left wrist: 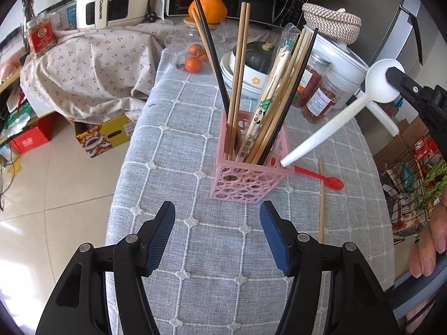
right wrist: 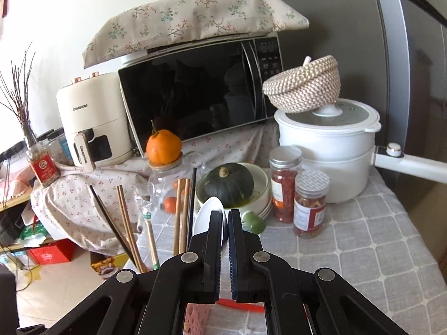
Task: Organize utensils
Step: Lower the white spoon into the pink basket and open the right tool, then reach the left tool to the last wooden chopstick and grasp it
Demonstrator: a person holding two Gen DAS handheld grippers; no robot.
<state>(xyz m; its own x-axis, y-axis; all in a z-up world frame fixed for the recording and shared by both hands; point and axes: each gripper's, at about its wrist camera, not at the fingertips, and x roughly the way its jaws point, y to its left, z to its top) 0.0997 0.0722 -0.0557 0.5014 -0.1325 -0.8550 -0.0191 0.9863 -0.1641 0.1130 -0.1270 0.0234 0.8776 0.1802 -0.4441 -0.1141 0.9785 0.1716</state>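
White plastic, the spoon [left wrist: 346,111] is pinched by its bowl in the right gripper [right wrist: 225,217], its handle tip over the pink holder [left wrist: 245,178] at two o'clock, its bowl half hidden behind those fingers, while the left gripper [left wrist: 218,217] gapes wide above the grey checked tablecloth [left wrist: 181,128].

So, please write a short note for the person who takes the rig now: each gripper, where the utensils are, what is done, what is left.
Left gripper: open, holds nothing, hovers over the table just in front of the pink holder.
Right gripper: shut on the white spoon by its bowl, handle tip at the holder's rim, not yet inside.
Done: many chopsticks already stand in the holder.
Left: drop the white spoon in, then pick up the red spoon and the single chopstick, both lying on the table right of the holder.
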